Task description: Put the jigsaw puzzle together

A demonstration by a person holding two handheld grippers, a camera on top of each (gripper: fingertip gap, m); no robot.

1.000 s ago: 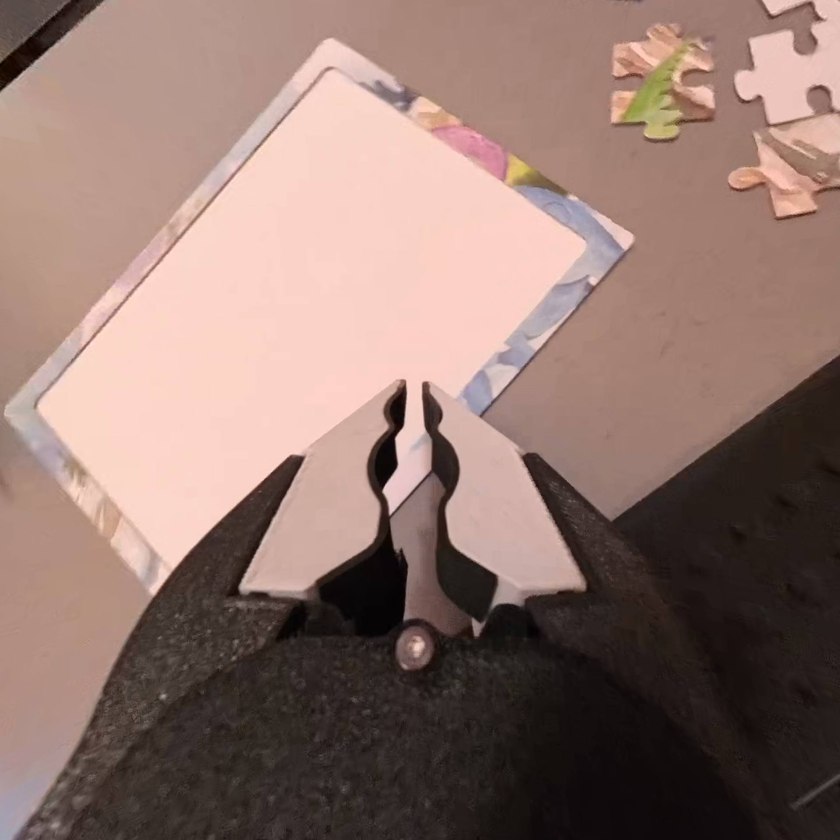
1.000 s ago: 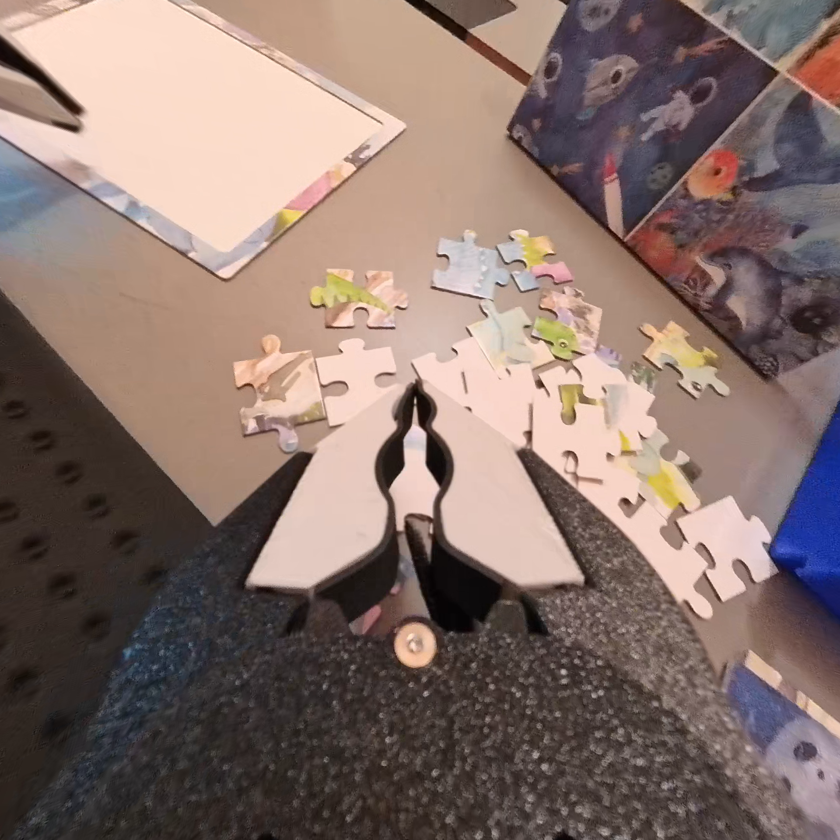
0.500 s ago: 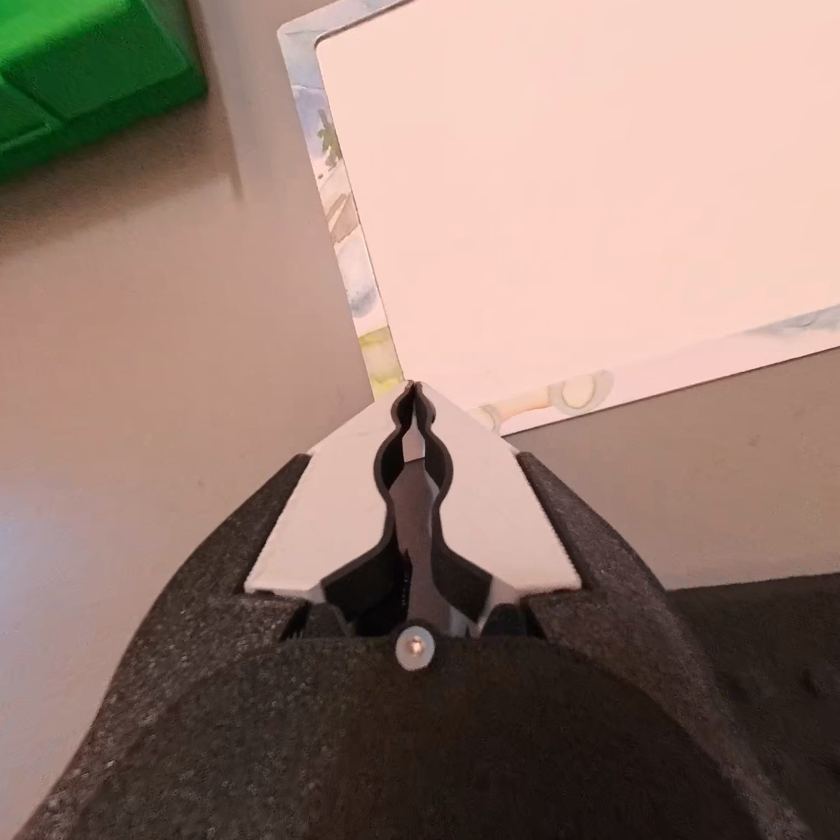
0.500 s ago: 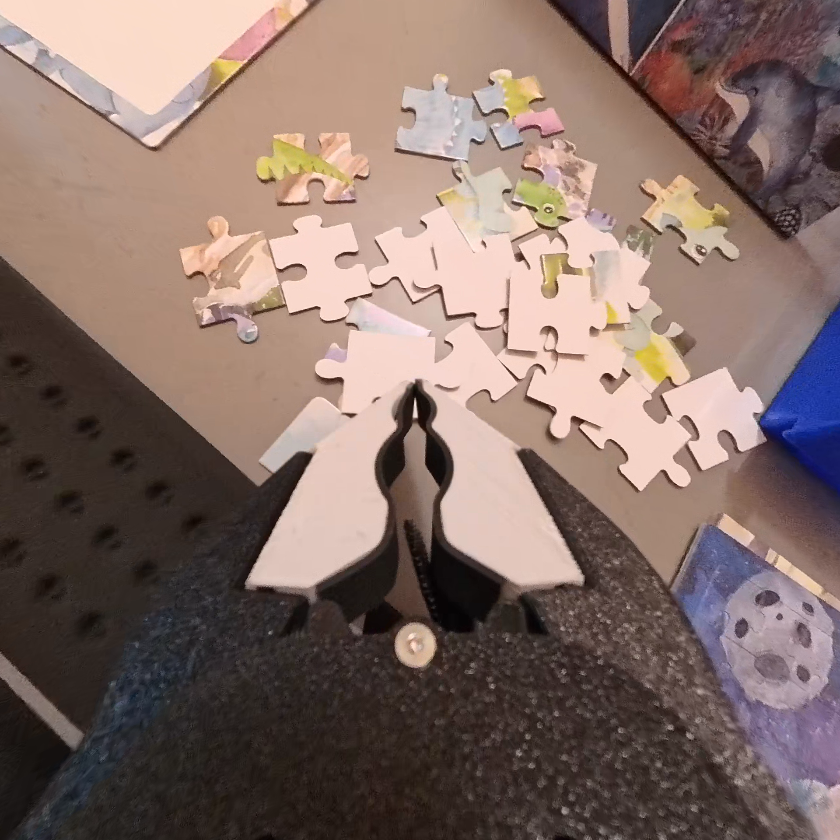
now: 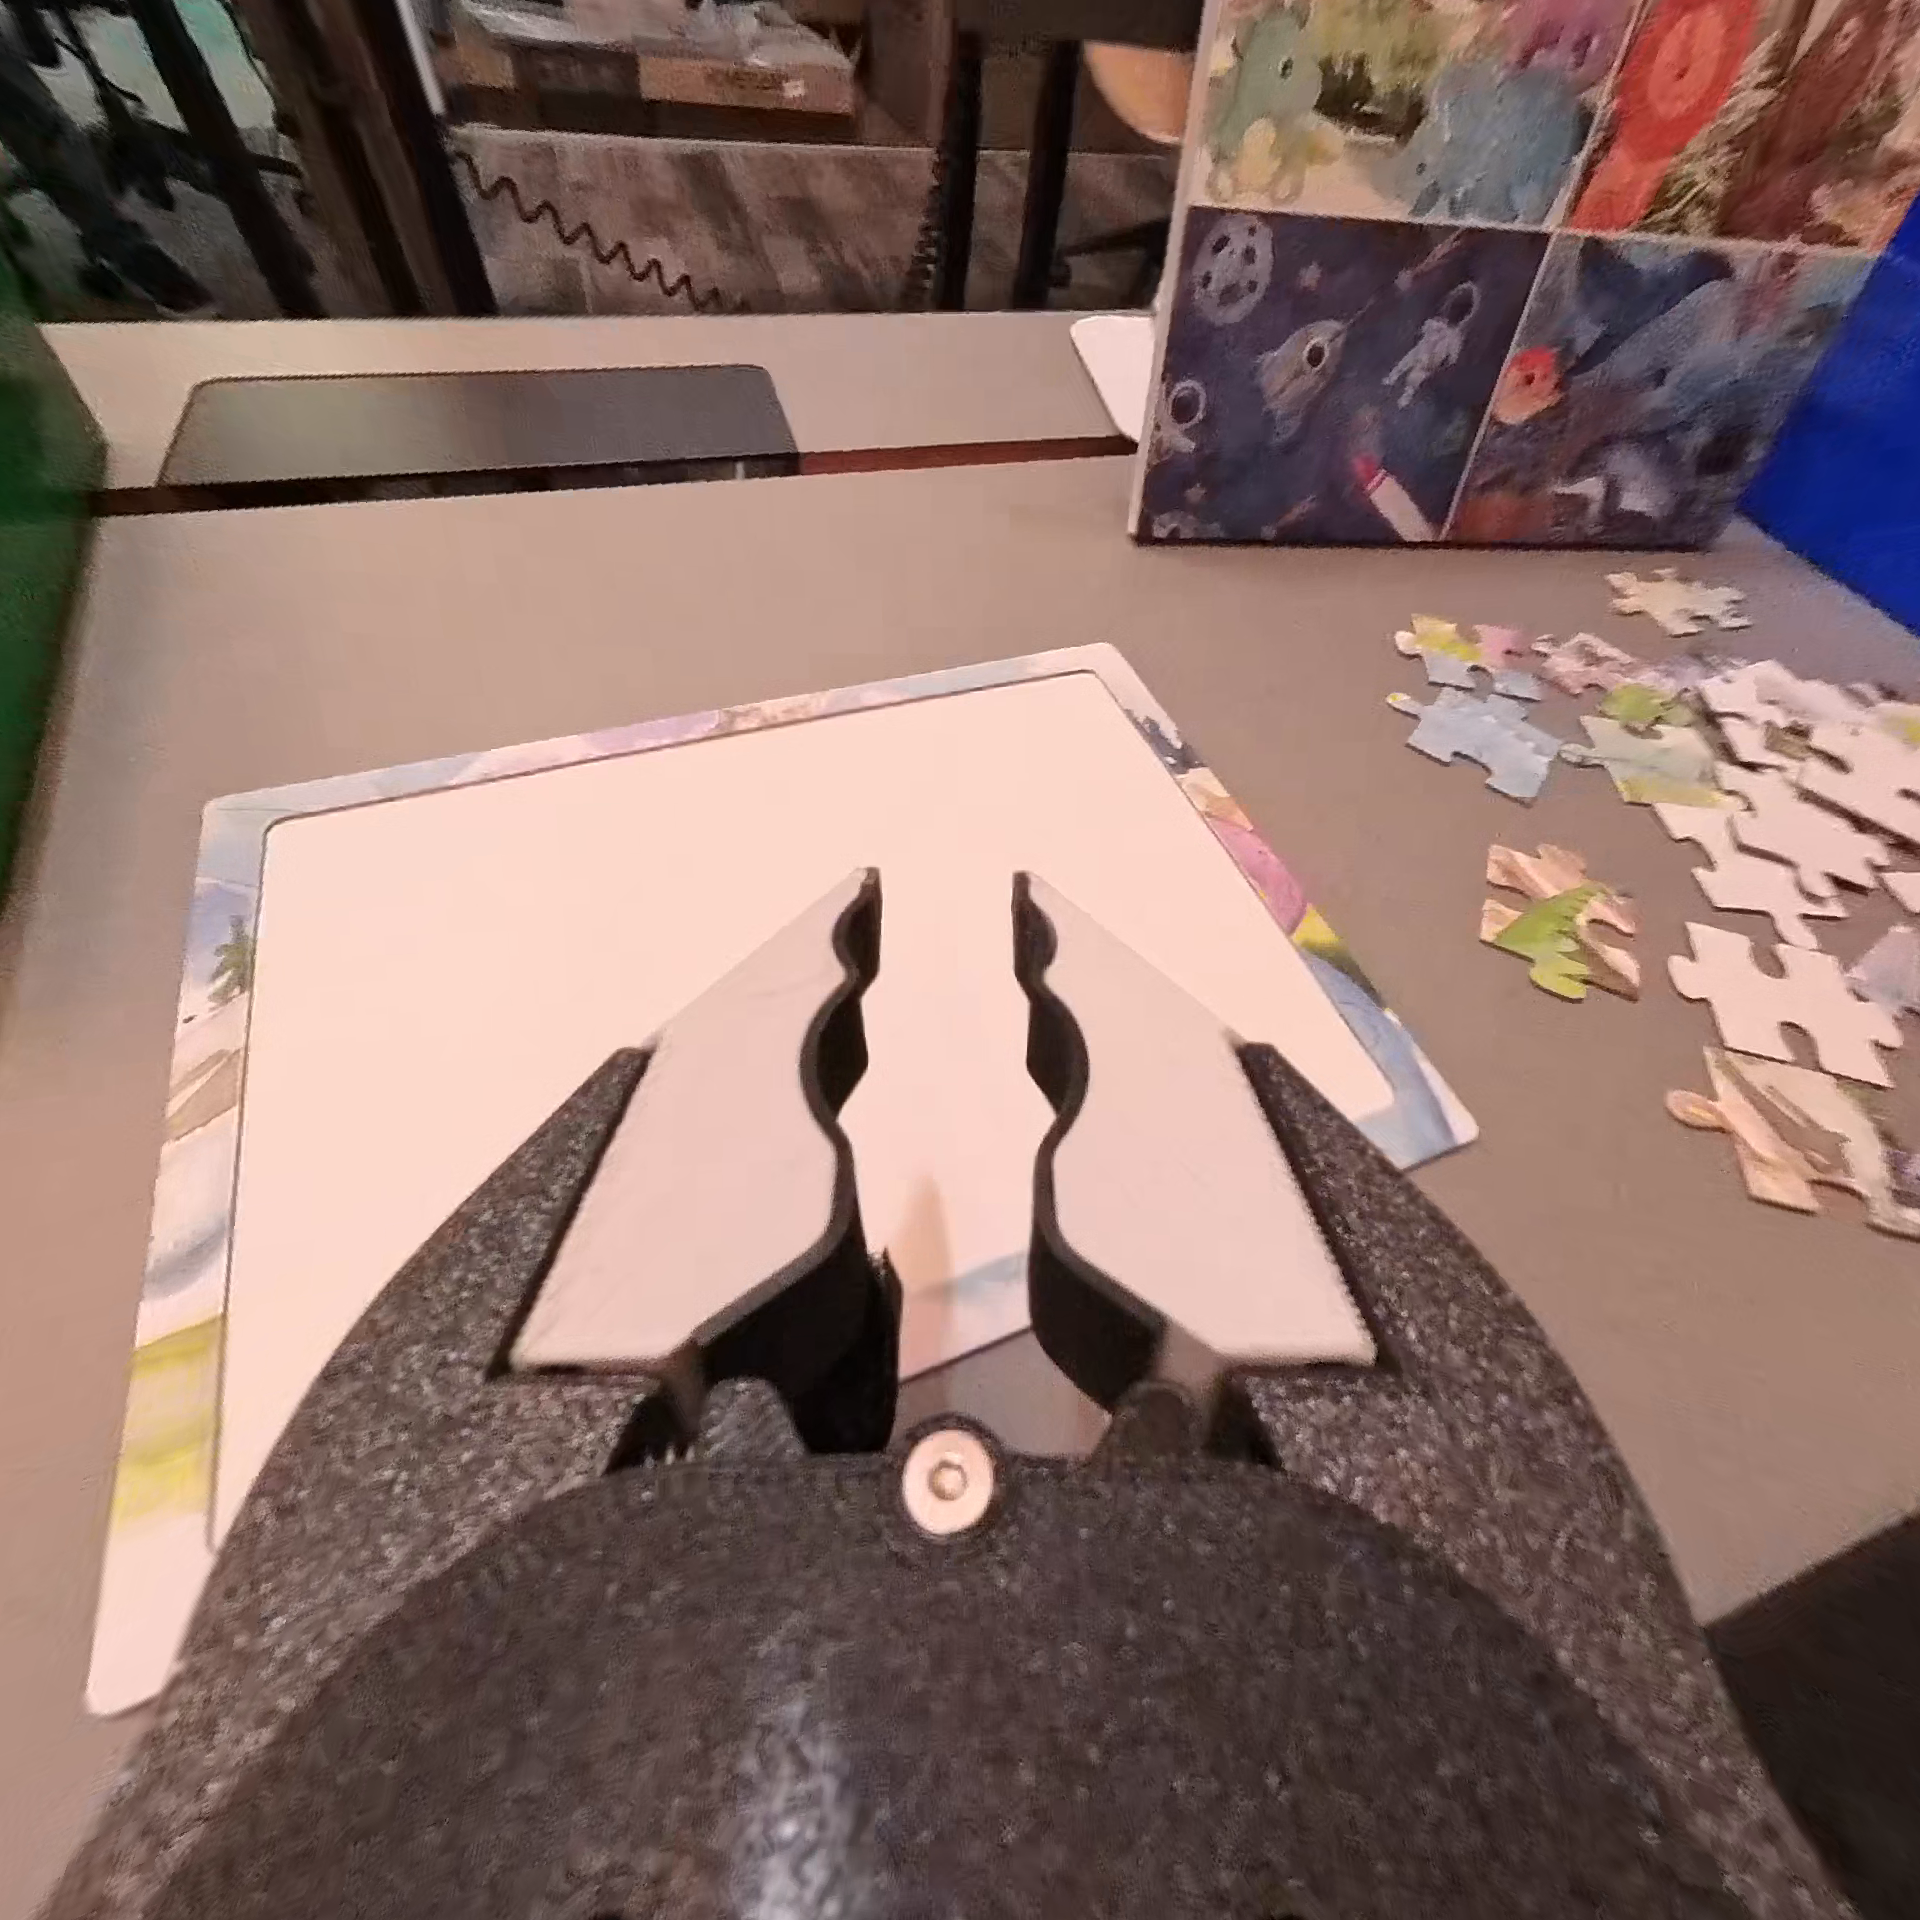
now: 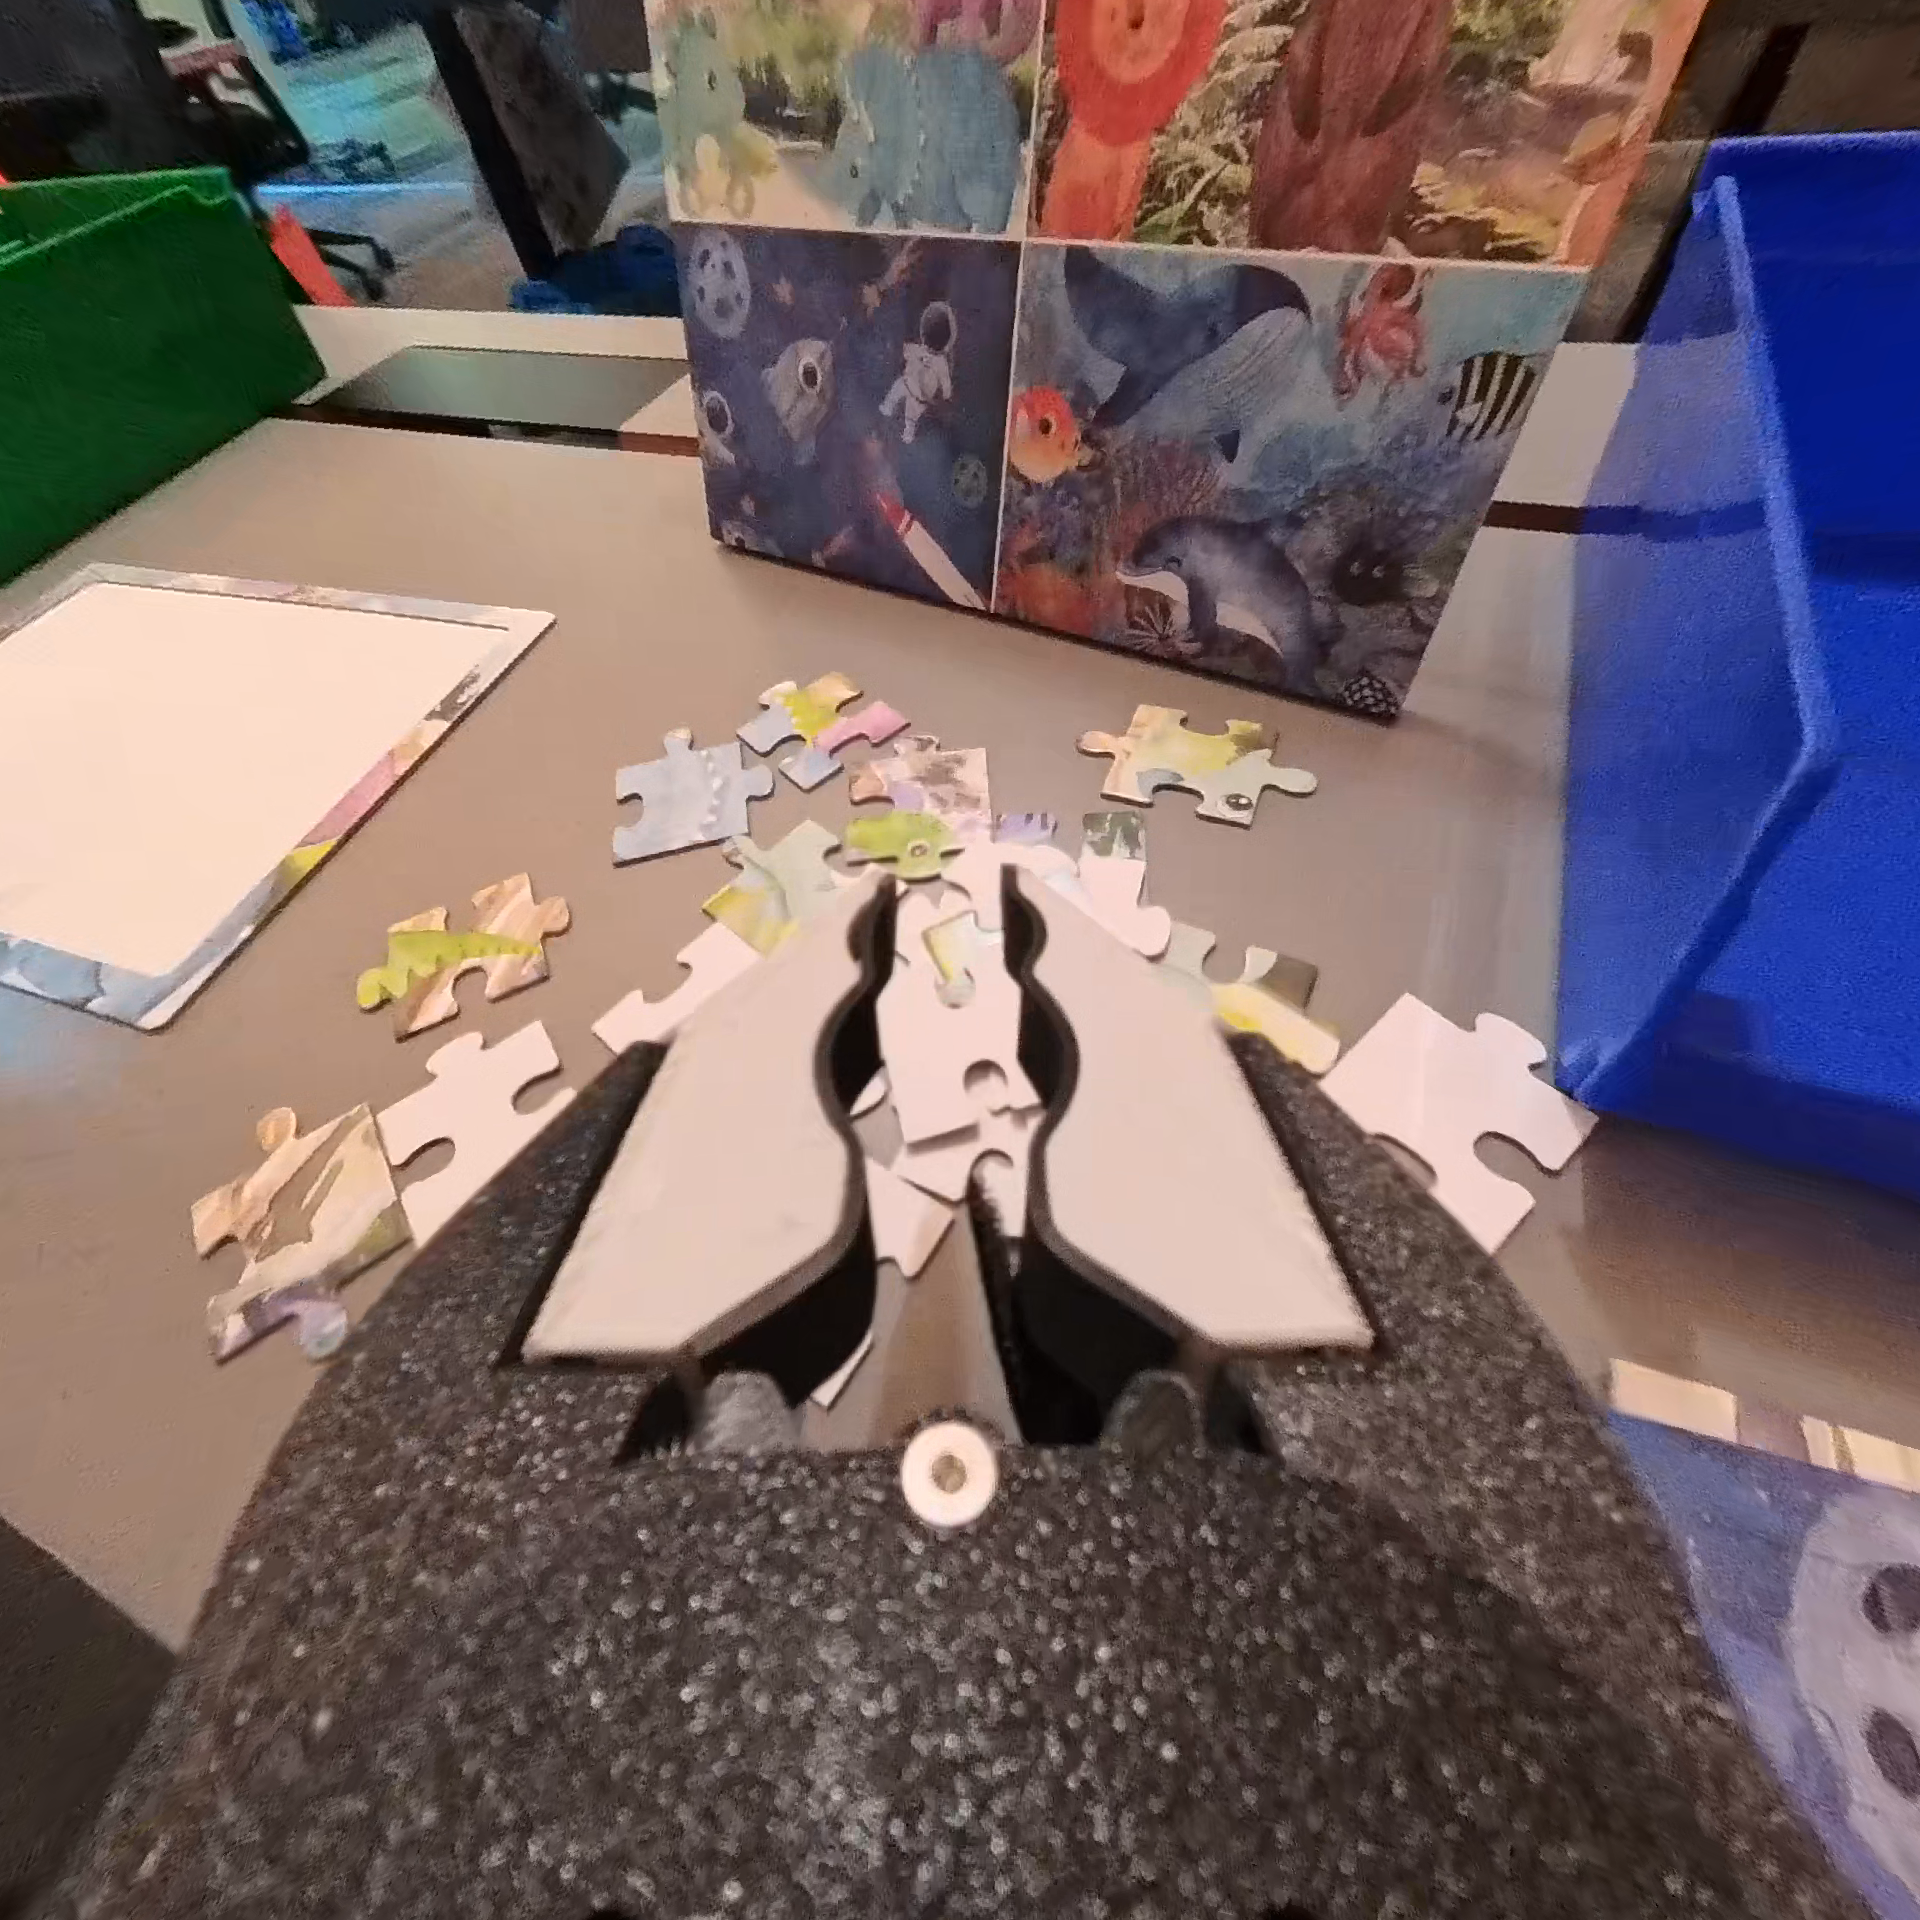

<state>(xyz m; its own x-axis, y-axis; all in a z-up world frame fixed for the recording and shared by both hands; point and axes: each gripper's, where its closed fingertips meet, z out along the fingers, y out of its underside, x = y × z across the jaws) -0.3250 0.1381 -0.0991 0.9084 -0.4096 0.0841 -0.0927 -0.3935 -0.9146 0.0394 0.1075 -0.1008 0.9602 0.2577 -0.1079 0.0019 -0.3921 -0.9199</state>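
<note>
The left claw (image 5: 945,883) hung parted over the empty puzzle tray (image 5: 582,935). The right claw (image 6: 948,883) hovered, parted and empty, above the loose pieces (image 6: 686,795) on the counter (image 6: 499,499).

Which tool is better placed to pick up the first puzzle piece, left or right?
Probably right: the right tool is open directly over the loose pieces, while the left tool hangs over the empty puzzle tray.

- Bare tabletop (image 6: 499,540) lies open between tray (image 6: 156,987) and pieces (image 6: 686,795).
- Box (image 6: 1091,436) walls the far side; blue bin (image 6: 1745,675) blocks the right.
</note>
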